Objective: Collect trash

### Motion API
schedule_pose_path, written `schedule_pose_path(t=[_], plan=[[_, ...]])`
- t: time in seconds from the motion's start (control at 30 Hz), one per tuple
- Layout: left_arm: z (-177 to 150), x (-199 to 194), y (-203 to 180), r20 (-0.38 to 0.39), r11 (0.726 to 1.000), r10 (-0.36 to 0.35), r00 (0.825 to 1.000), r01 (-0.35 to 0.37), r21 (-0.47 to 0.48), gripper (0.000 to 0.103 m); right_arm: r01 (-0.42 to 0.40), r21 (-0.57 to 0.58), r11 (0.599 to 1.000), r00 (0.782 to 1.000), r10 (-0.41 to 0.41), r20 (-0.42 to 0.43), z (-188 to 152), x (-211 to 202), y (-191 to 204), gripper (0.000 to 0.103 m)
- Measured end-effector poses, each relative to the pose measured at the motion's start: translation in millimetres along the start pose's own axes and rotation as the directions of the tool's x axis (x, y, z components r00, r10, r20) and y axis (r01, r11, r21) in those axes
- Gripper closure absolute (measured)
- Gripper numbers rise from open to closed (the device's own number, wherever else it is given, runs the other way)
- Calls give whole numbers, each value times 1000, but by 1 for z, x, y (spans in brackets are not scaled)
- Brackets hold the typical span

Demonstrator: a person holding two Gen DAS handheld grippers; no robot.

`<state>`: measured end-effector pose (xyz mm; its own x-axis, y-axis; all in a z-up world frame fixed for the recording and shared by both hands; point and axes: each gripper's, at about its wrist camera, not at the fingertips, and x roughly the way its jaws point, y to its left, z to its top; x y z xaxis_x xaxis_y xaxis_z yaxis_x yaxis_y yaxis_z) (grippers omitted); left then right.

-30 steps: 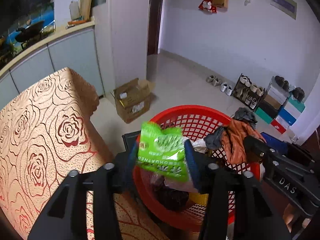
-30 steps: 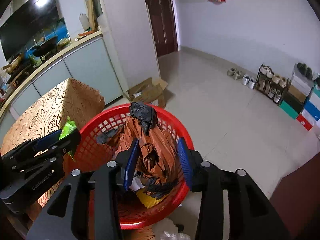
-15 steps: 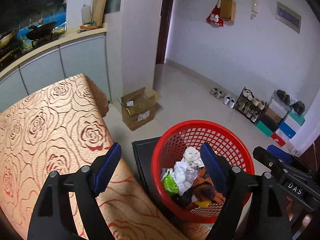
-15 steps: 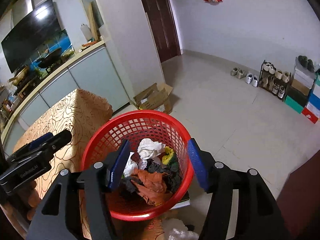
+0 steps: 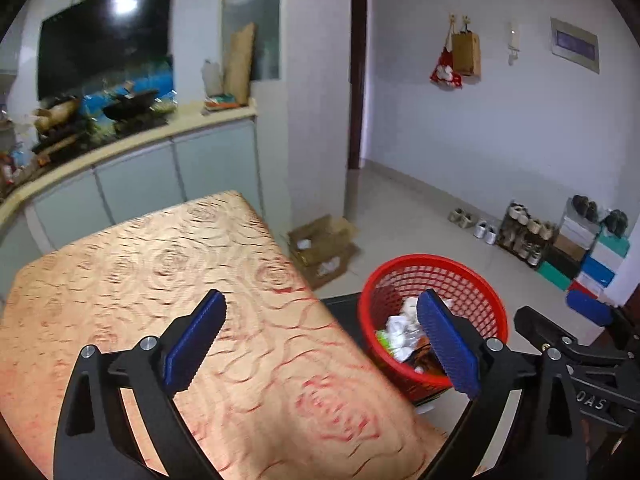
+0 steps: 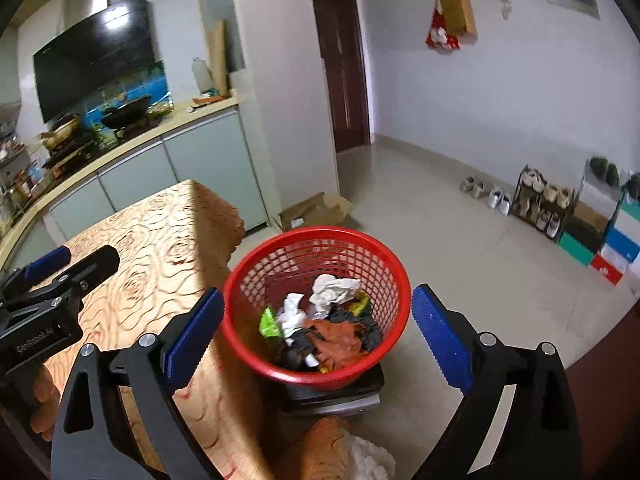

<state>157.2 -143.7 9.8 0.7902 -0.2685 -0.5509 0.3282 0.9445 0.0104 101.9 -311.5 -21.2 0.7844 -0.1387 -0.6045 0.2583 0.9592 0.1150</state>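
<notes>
Beside the table [image 6: 160,248] with the rose-pattern cloth, the red basket [image 6: 316,240] stands on a dark low stand [image 6: 336,394] and already holds the collected trash: a green wrapper [image 6: 269,322], white crumpled paper [image 6: 332,288], an orange bag [image 6: 338,338] and some black pieces. The left gripper [image 5: 320,346] hangs over the table edge. Its jaws have just been opening and are now spread wide, with nothing between them. The right gripper [image 6: 316,338] is above the basket. Its jaws have also just been opening and stand wide, and they hold nothing; the basket only appears between them from above. The visible part of the cloth shows no more trash, so I judge the task nearly finished. Something white and fluffy [image 6: 370,458] lies at the bottom edge of the right view; whether it is trash I cannot tell.
</notes>
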Motion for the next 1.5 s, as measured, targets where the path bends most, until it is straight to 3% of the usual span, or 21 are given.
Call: schedule_pose_path(t=[0.33,0.67,1.13,1.5], plan=[[-30,-73,36,63,994,94,994,-91,-54,10,-33,-25,999,999,33,-3,-24,-42,31,7],[-56,-110,43,92,992,118,989,-114,-54,10,-3,-44,999,1000,4,21,-45,-72,49,7],[-75,-131,45,101,991,128,987,-125,-39,10,4,-62,998,997,0,71,-55,-103,54,7],[-88,-119,48,64,992,122,991,-119,-48,10,19,-44,999,999,-17,45,-59,-91,48,7]])
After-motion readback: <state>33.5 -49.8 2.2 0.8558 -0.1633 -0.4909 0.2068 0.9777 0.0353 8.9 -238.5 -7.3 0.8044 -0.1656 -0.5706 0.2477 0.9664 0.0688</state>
